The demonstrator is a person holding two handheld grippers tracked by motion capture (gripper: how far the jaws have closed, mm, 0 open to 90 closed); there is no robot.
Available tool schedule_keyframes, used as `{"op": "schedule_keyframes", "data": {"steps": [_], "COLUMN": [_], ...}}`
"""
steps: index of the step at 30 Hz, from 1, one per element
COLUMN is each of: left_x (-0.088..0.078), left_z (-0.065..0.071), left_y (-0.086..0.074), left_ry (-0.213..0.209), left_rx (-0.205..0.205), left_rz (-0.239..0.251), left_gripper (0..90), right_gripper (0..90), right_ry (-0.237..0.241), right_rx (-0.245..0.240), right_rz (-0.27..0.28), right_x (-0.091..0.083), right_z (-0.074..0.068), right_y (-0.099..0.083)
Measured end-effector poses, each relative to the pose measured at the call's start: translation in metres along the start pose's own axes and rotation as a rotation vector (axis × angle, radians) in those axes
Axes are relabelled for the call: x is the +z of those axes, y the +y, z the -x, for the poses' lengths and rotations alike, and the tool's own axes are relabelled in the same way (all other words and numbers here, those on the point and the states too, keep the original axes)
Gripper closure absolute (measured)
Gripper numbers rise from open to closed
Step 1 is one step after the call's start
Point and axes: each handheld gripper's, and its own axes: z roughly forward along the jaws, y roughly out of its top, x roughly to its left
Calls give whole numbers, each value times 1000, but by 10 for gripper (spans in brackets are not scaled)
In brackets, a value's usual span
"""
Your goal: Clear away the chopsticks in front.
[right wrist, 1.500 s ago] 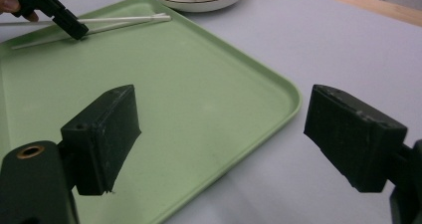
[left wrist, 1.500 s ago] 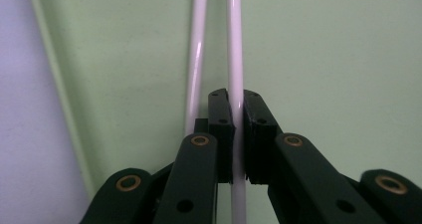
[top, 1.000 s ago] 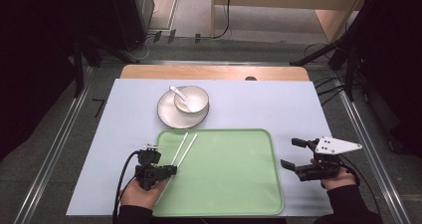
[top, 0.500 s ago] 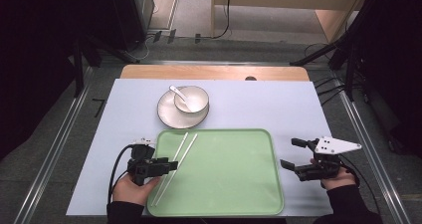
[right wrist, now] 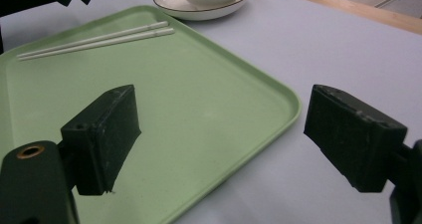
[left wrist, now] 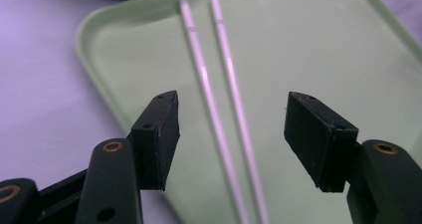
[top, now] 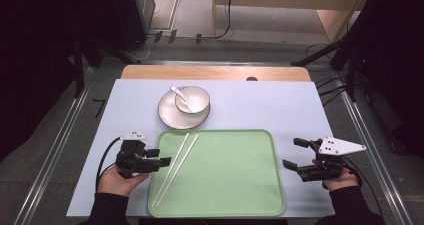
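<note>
Two white chopsticks (top: 177,165) lie side by side on the left part of a green tray (top: 230,185). My left gripper (top: 159,157) hovers at the tray's left edge, just left of them. Its jaws have just been opening and stand open. In the left gripper view the chopsticks (left wrist: 204,74) lie on the tray (left wrist: 323,45) below the gap of the gripper (left wrist: 231,109), untouched by the pads. My right gripper (top: 292,152) is open beside the tray's right edge. In the right gripper view the right gripper (right wrist: 219,114) looks across the tray (right wrist: 199,99) to the chopsticks (right wrist: 99,40).
A white bowl (top: 192,99) with a spoon (top: 177,91) in it stands on a plate (top: 170,116) just beyond the tray's far left corner. The plate (right wrist: 199,12) is also in the right gripper view. A pale blue mat (top: 280,105) covers the table.
The left gripper has let go of the chopsticks, opened its jaws and drawn back and up toward the tray's left edge. The chopsticks now lie flat on the tray. The right gripper has kept still.
</note>
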Motion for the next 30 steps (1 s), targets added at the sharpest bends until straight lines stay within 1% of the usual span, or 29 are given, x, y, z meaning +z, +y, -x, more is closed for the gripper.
{"op": "schedule_keyframes", "data": {"steps": [2, 5, 9, 10, 11, 13, 18, 19, 22, 24, 26, 28, 30], "left_x": [-5, -14, -25, -27, -30, -34, -44, -46, -51, -53, -55, -56, -56], "left_z": [-7, -17, -28, -31, -33, -35, -42, -44, -50, -52, -55, -57, -59], "left_y": [-2, -5, -11, -12, -13, -16, -26, -28, -34, -37, -39, -40, -40], "left_ry": [19, 31, 18, 12, 17, 16, 20, 28, 45, 34, 32, 29, 29], "left_rx": [20, 34, 44, 37, 34, 43, 85, 94, 80, 59, 56, 36, 24], "left_rz": [1, 23, 62, 65, 69, 82, 106, 105, 108, 121, 132, 147, 150], "left_gripper": [387, 381, 371, 370, 365, 362, 354, 352, 347, 343, 338, 325, 320], "right_gripper": [144, 144, 144, 144, 144, 144, 144, 144, 144, 144, 144, 144, 144], "right_ry": [-1, -4, -4, -5, -5, -7, -14, -16, -15, -14, -8, -4, -5], "right_rx": [2, 6, 5, 5, 5, 7, 15, 17, 20, 20, 24, 21, 21], "right_rz": [6, 7, 15, 13, 13, 16, 31, 31, 39, 43, 49, 43, 43], "right_x": [-1, -2, -5, -5, -6, -8, -14, -15, -16, -16, -15, -14, -14], "right_z": [1, 1, 1, 1, 1, 1, 3, 3, 3, 3, 4, 3, 3], "right_y": [0, -1, -1, -1, -1, -2, -5, -5, -6, -6, -6, -6, -6]}}
